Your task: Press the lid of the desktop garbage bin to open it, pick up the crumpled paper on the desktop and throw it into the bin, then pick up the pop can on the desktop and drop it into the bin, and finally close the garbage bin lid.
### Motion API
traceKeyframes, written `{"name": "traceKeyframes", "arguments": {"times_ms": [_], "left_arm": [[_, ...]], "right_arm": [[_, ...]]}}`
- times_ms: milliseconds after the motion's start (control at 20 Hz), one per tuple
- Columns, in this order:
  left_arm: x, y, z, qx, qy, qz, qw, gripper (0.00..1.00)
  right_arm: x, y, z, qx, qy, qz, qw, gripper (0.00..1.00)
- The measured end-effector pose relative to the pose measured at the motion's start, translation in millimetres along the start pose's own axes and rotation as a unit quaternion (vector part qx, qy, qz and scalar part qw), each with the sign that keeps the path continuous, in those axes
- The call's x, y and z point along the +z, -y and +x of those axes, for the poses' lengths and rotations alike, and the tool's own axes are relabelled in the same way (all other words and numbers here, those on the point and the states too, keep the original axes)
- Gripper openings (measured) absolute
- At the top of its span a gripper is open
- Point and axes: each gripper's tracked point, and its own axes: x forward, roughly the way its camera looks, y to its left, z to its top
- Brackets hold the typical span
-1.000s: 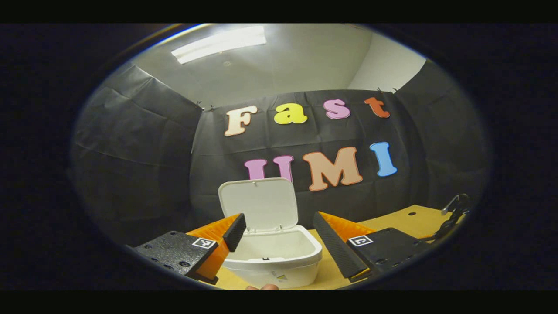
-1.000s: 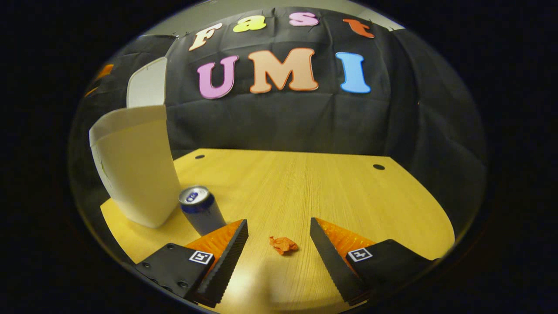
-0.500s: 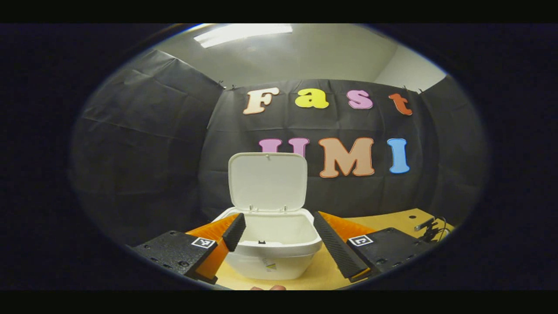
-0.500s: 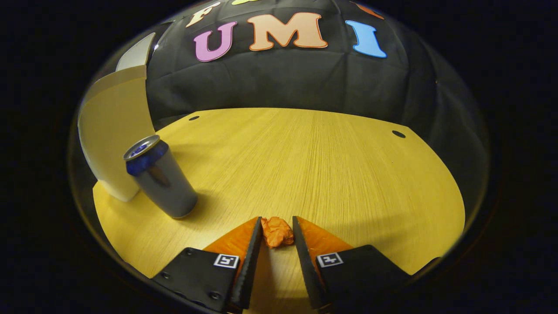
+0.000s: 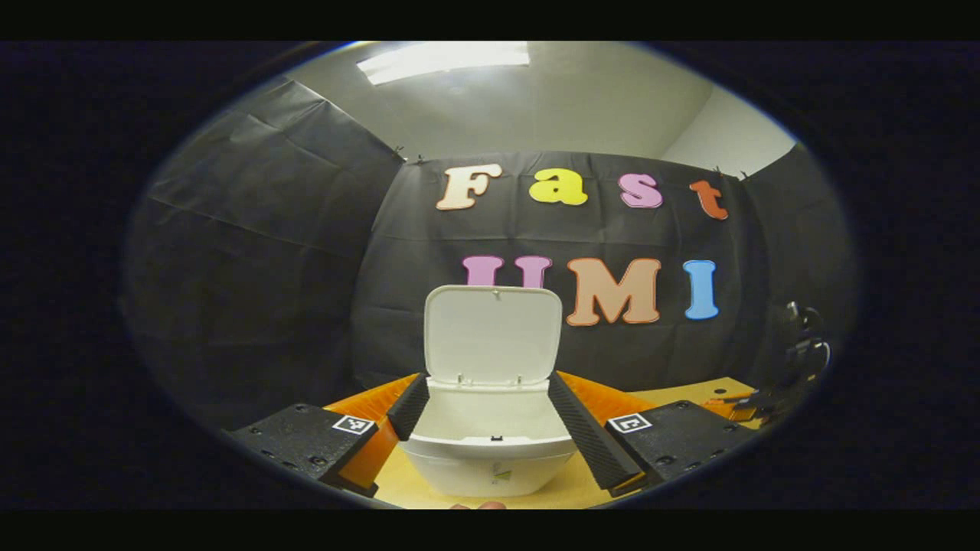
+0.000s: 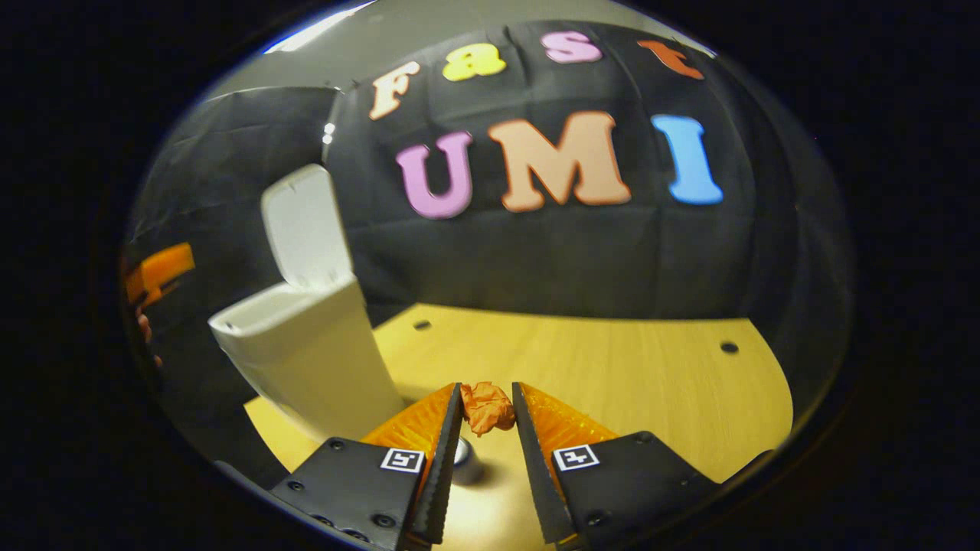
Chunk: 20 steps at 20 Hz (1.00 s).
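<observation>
Orange crumpled paper (image 6: 488,407) sits pinched between the fingers of your right gripper (image 6: 488,417), right at their tips, with both fingers pressing on it, and it hangs above the wooden worktop (image 6: 612,375). Just below it, between the fingers, the top of the pop can (image 6: 464,451) peeks out, standing on the worktop. To your left in the right gripper view the white garbage bin (image 6: 314,360) stands close by, its lid (image 6: 305,228) tipped up and open. At the far left edge of that view you can make out part of the other gripper and a bit of the hand holding it.

In the left gripper view, your left gripper (image 5: 490,413) has its fingers spread wide with nothing between them. They frame the bin (image 5: 490,459) on either side. Its lid (image 5: 493,333) stands upright at the back against the black cloth wall (image 5: 268,229), the mouth of the bin facing you.
</observation>
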Motion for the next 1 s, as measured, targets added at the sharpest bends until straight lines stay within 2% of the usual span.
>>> {"name": "traceKeyframes", "arguments": {"times_ms": [100,150,250,450,500,550,650,800,1000], "left_arm": [[7,-15,-3,-0.001,0.012,-0.004,1.0,0.94],[11,-27,-4,0.008,0.017,-0.001,1.0,0.94],[15,-47,-11,0.024,0.024,0.01,0.999,0.95],[7,-74,-27,0.037,0.018,0.05,0.998,0.94],[0,-81,-29,0.041,0.008,0.055,0.998,0.93],[-8,-85,-30,0.042,-0.003,0.057,0.997,0.94],[-22,-80,-31,0.028,-0.026,0.05,0.998,0.94],[-27,-42,-25,-0.026,-0.03,0.029,0.999,0.93],[-22,55,-7,-0.138,-0.006,0.02,0.99,0.93]], "right_arm": [[60,-74,6,0.069,0.063,-0.012,0.996,0.47],[74,-106,11,0.099,0.082,-0.011,0.992,0.47],[76,-157,34,0.139,0.08,-0.014,0.987,0.46],[49,-214,66,0.173,0.052,-0.016,0.983,0.49],[42,-222,70,0.177,0.043,-0.017,0.983,0.53],[38,-226,73,0.173,0.032,-0.015,0.984,0.67],[34,-218,70,0.16,0.034,0.004,0.987,0.96],[53,-170,47,0.111,0.062,0.047,0.991,0.96],[70,-55,-17,-0.007,0.092,0.076,0.993,0.96]]}}
